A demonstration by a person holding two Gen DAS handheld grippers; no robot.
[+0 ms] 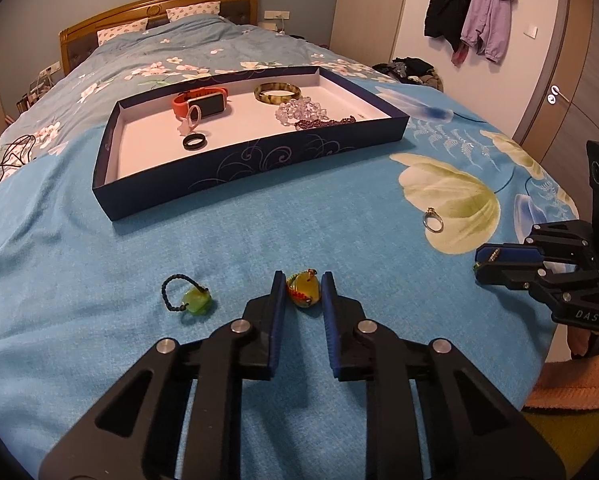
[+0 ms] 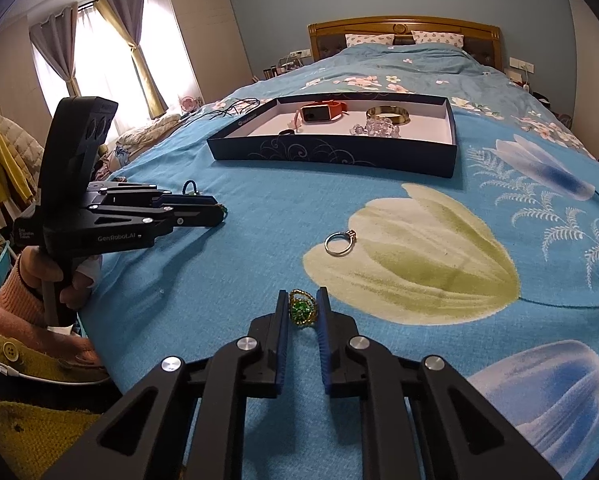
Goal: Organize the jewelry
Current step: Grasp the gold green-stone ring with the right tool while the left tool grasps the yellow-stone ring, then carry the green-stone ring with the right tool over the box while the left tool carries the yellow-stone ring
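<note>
- In the left wrist view, at the left of the frame, we are seeing a green stone pendant (image 1: pixel 197 301) on a dark braided loop lying on the blue floral bedspread (image 1: pixel 339 220), just beside our left tongs (image 1: pixel 302 289).
- At the lower centre, the left tongs are narrowed around a yellow pendant with red thread (image 1: pixel 304 290); its blue pads (image 1: pixel 278 300) are sitting close on either side, but we cannot tell whether they are pressing it.
- In the upper centre, a dark blue tray (image 1: pixel 235 168) is resting on the bed, holding an orange smartwatch (image 1: pixel 203 103), a black ring (image 1: pixel 195 142), a mottled bangle (image 1: pixel 277 92) and clear and purple beads (image 1: pixel 303 110).
- Right of centre, a silver ring (image 1: pixel 433 219) is lying on a pale flower print, well apart from both tongs.
- At the right edge, our right tongs (image 1: pixel 484 262) are showing nearly closed.
- In the right wrist view, at the left, a hand (image 2: pixel 55 276) in a pink sleeve is gripping the left tool's handle.
- At the lower centre, the right tongs (image 2: pixel 303 308) are closed on a green-stoned gold ring (image 2: pixel 302 307), their pads touching both its sides on the bedspread.
</note>
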